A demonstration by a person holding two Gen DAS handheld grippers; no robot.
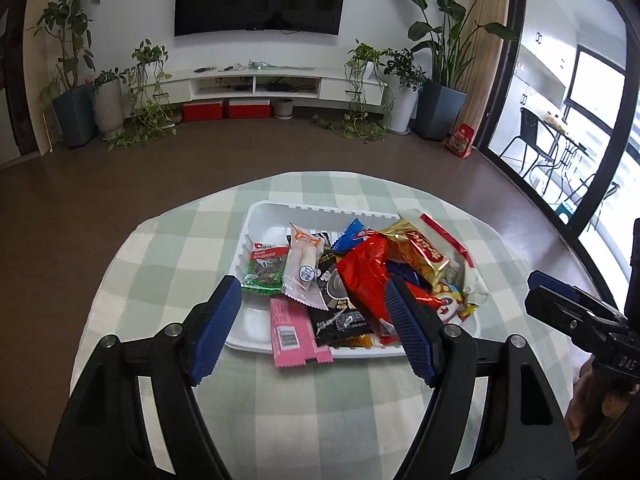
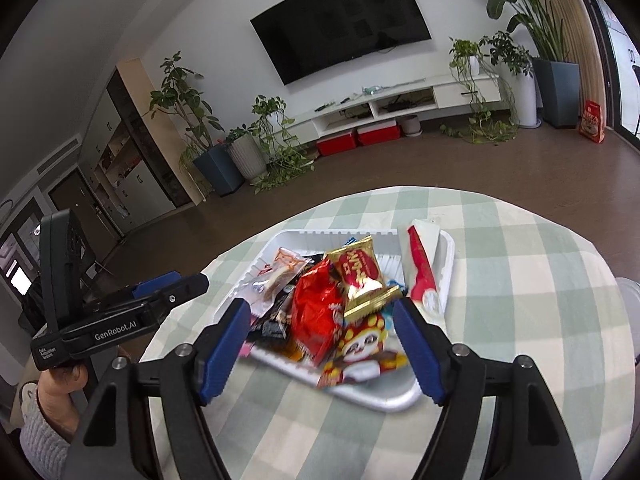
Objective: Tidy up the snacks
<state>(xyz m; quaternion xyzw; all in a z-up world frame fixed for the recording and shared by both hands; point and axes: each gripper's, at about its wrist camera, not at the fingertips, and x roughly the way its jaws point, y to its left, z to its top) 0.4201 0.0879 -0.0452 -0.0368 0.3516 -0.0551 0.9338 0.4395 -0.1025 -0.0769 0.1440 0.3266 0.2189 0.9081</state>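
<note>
A white tray [image 1: 262,220] on the checked tablecloth holds several snack packets: a green one [image 1: 264,266], a white one [image 1: 304,268], a pink one [image 1: 290,332] hanging over the near rim, a black one [image 1: 340,316], a red foil one [image 1: 366,276] and a gold-red one [image 1: 424,254]. My left gripper [image 1: 314,320] is open and empty, above the tray's near edge. My right gripper [image 2: 320,340] is open and empty, over the tray's [image 2: 448,256] near end, above a cartoon packet [image 2: 362,354] and the red foil packet [image 2: 314,312]. Each gripper shows in the other view, the right [image 1: 560,296] and the left [image 2: 168,288].
The round table [image 1: 280,408] with its green-white cloth drops off to brown floor on all sides. A TV, a white cabinet, red boxes and potted plants stand along the far wall. A glass door is at the right.
</note>
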